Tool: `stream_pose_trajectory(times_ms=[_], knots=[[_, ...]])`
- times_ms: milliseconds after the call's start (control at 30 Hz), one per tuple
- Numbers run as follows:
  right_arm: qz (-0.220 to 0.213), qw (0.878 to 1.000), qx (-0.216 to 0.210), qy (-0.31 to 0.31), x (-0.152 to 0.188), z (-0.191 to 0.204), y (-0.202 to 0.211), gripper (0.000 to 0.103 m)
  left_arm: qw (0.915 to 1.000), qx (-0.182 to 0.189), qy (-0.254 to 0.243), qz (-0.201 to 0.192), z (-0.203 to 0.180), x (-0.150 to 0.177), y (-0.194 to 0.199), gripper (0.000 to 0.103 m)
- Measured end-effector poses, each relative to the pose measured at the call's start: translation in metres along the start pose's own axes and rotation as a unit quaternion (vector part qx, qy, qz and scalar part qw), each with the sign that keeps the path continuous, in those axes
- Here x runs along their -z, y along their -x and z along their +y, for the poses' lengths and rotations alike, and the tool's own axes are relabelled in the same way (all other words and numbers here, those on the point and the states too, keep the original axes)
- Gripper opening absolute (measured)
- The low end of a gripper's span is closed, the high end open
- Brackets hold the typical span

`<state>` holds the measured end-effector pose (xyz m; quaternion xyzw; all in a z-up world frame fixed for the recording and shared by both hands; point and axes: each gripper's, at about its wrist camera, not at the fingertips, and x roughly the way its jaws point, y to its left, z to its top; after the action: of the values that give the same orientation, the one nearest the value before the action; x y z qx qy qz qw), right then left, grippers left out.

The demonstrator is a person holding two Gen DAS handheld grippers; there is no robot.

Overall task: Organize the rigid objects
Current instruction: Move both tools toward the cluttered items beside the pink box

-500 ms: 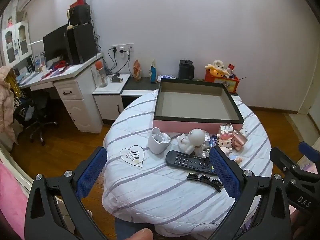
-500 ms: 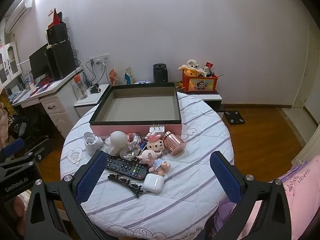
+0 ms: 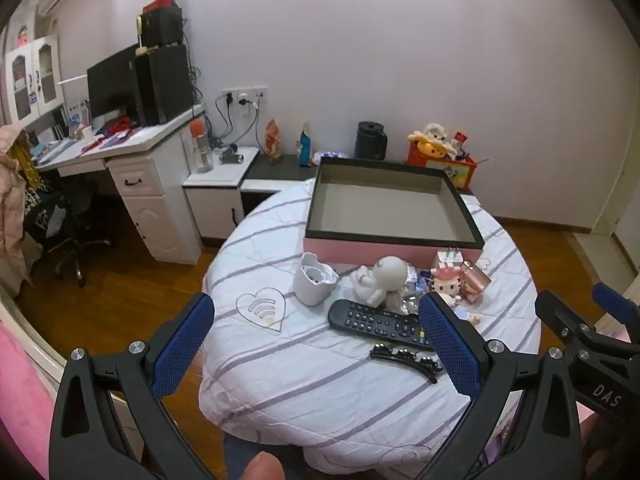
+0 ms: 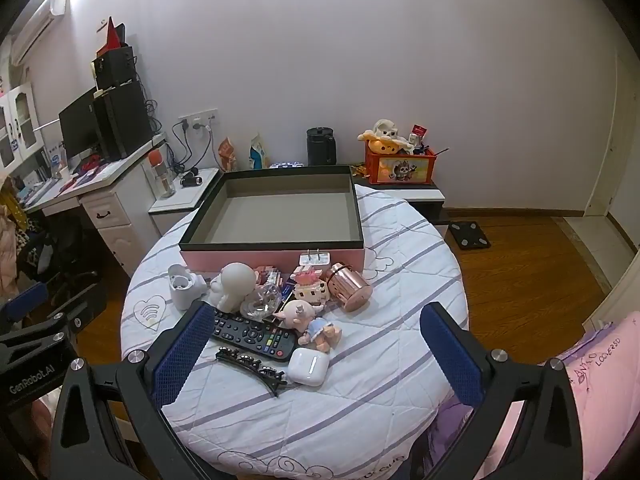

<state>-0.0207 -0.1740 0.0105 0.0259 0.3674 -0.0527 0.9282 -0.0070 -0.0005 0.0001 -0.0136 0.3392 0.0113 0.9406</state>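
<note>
sitting in a loose cluster near the middle of the round table [image 4: 400,360], just in front of the box's pink front wall, the rigid objects wait unsorted: a black remote [image 4: 252,334], a white earbud case [image 4: 308,366], a dark hair clip [image 4: 252,364], a white round-headed figure [image 4: 236,284], a copper cup [image 4: 350,286] on its side, a small doll [image 4: 312,320], a block figure [image 4: 310,286], a white plug [image 4: 315,259] and a white cup [image 3: 314,282]. the open box [image 4: 280,208] at the table's far edge holds nothing. the left gripper [image 3: 316,352] and right gripper [image 4: 316,354] both hover at the near edge, tongs spread wide, gripping nothing. this looks like the very start: nothing is picked yet. the next move likely calls for lowering one gripper onto an outlying piece, such as the earbud case or hair clip, without nudging its neighbours.
</note>
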Motion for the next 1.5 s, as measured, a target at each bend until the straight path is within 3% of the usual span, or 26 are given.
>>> stream_pose_trajectory(times_ms=[267,567,867,1300,1500], knots=[[-0.001,1.000,-0.004,0.000,-0.001,0.005,0.002,0.103,0.9996,-0.007,0.002,-0.026,0.003,0.001,0.006,0.103],[-0.001,1.000,-0.016,0.001,0.000,-0.003,0.001,0.103,0.9995,0.006,0.027,-0.012,0.010,0.007,0.009,0.103],[0.004,0.999,-0.032,-0.001,0.006,-0.018,-0.005,0.103,0.9994,-0.018,0.028,-0.004,-0.001,0.015,0.008,0.103],[0.016,0.999,-0.036,-0.018,0.006,-0.046,-0.016,0.103,0.9996,-0.028,0.005,0.007,-0.017,0.019,-0.003,0.103],[0.018,0.999,-0.020,-0.032,0.008,-0.040,-0.018,0.103,0.9997,-0.010,-0.008,0.022,-0.008,0.017,-0.023,0.103]])
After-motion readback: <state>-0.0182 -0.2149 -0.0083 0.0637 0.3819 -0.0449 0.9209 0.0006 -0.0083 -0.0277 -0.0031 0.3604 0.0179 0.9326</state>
